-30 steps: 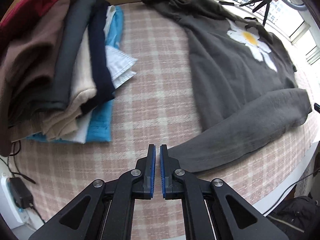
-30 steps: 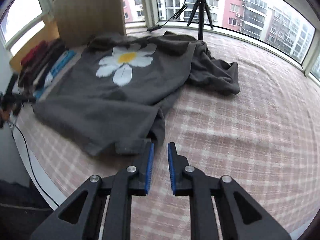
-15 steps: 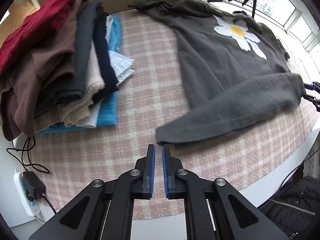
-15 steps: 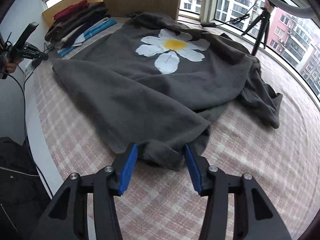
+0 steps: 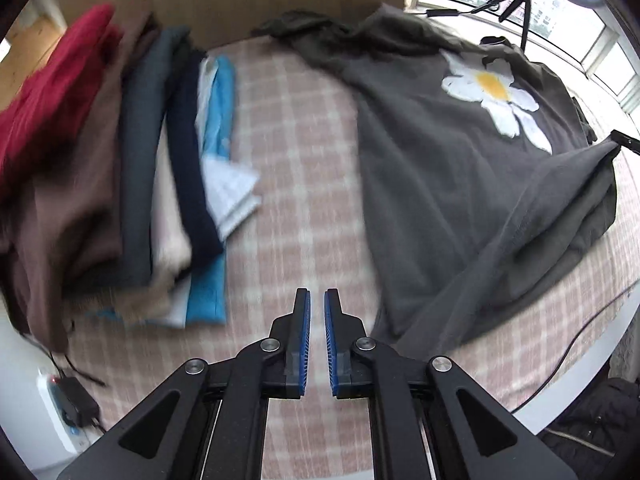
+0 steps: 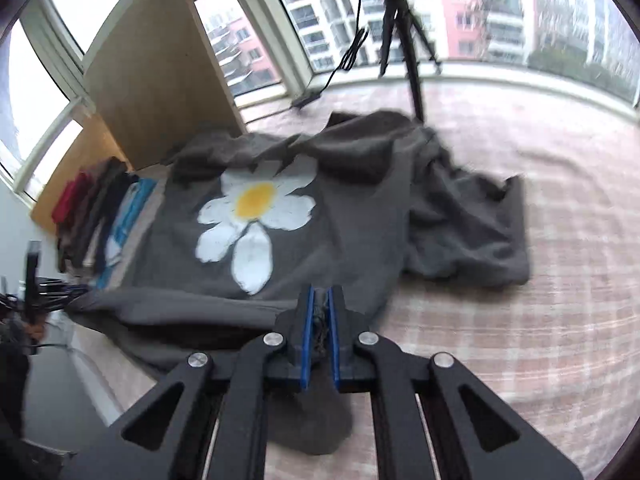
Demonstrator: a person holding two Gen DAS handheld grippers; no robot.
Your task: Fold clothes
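Sweatshirt [image 5: 460, 200], dark grey with a white daisy on it, lies spread over the pink checked cloth [image 5: 296, 152] that covers the table, and it is the biggest thing here. Its far sleeve is bunched in a heap toward the window, which only the right wrist view shows; the near hem drops out of sight under the right gripper [image 6: 319, 300]. That gripper's blue pads have just been closing and now pinch a fold of the grey fabric, where half a second ago they stood wide on either side of it.

Beside the sweatshirt, apart from it across a strip of bare cloth, sits a stack of folded clothes [image 5: 120, 168], red on top down to blue; it is smeared by motion in the left view and small and edge-on in the right. A tripod [image 6: 404, 40] stands by the window, its top cut off. The left gripper [image 5: 317, 300] hangs over bare cloth just beside the sweatshirt's near sleeve, its pads nearly together with nothing between them.
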